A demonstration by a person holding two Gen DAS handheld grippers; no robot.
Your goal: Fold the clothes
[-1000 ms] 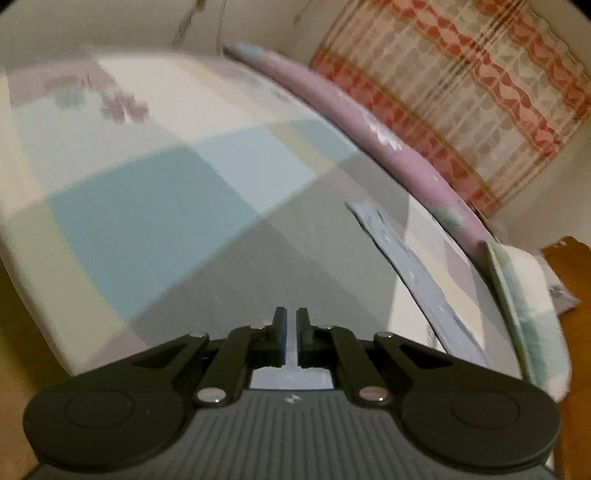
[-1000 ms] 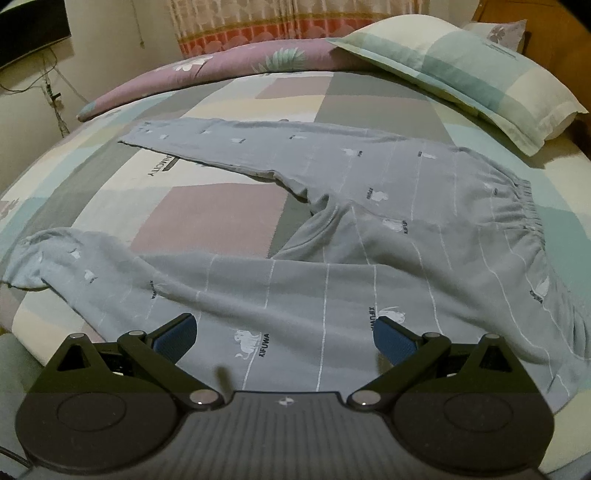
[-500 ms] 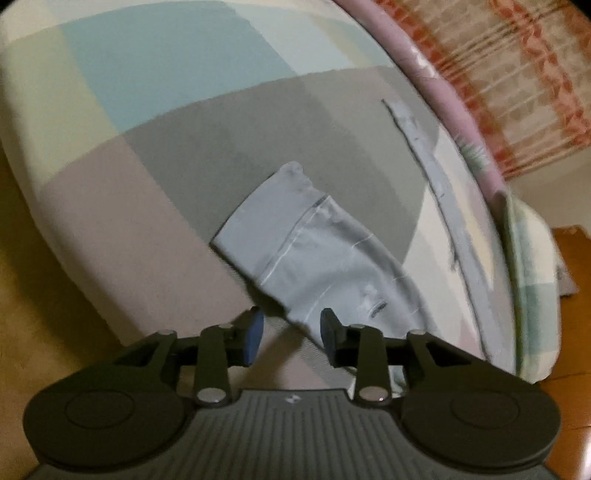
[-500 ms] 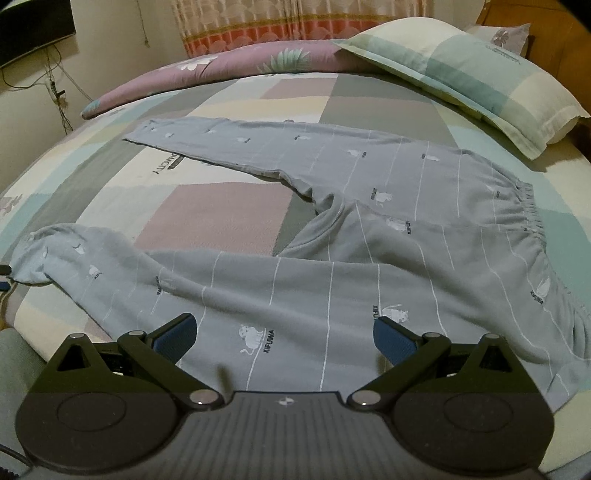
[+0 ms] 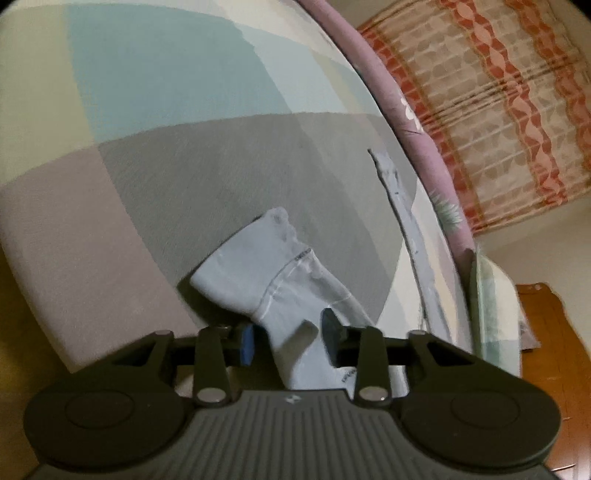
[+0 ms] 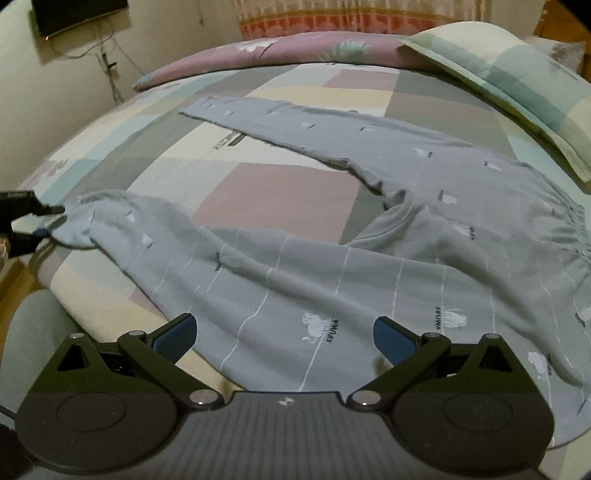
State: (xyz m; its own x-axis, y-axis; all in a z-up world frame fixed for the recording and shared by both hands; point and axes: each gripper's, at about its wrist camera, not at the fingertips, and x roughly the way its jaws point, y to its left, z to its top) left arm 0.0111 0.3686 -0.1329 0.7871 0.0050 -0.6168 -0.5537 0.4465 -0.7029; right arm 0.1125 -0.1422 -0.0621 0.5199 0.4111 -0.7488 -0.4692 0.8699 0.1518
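Grey pyjama trousers (image 6: 424, 236) with white stripes and small animal prints lie spread in a V on the patchwork bed sheet (image 6: 280, 192), waistband (image 6: 576, 229) to the right. The cuff (image 5: 255, 269) of the near leg lies by the bed's edge. My left gripper (image 5: 287, 338) is open, its blue pads on either side of that leg just behind the cuff; it also shows at the left edge of the right wrist view as the left gripper (image 6: 48, 220). My right gripper (image 6: 284, 332) is open wide, low over the near leg's thigh part, holding nothing.
A checked pillow (image 6: 517, 74) lies at the head of the bed on the right. A rolled pink quilt (image 6: 280, 48) runs along the far side below a red-patterned curtain (image 5: 498, 122). Wooden headboard (image 5: 546, 332), dark wall screen (image 6: 77, 14) with hanging cables.
My left gripper went from shut to open and dropped to the near leg's cuff, which now lies between its fingers. The right gripper stayed open and shifted slightly along the near leg.
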